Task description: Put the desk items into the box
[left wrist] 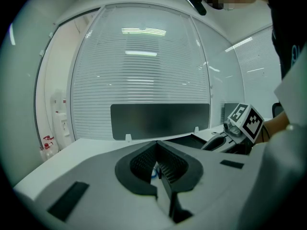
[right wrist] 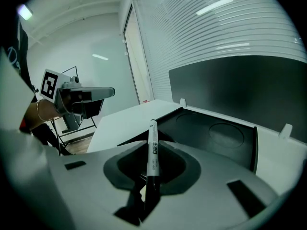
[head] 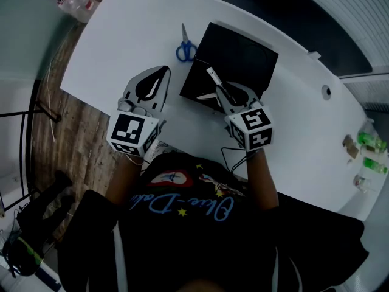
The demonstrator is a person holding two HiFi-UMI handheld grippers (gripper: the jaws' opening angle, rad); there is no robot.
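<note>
- Right gripper clamps a marker pen, its far end poking out over the near part of the black box
- Left gripper hangs pinched closed and empty above the white table, left of the box
- Blue-handled scissors lie farther off, just beside the box's left edge

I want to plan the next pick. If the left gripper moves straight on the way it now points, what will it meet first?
Probably the blue-handled scissors on the white table: the left gripper aims roughly at them with only tabletop between. Its height is unclear, so it might pass above.
</note>
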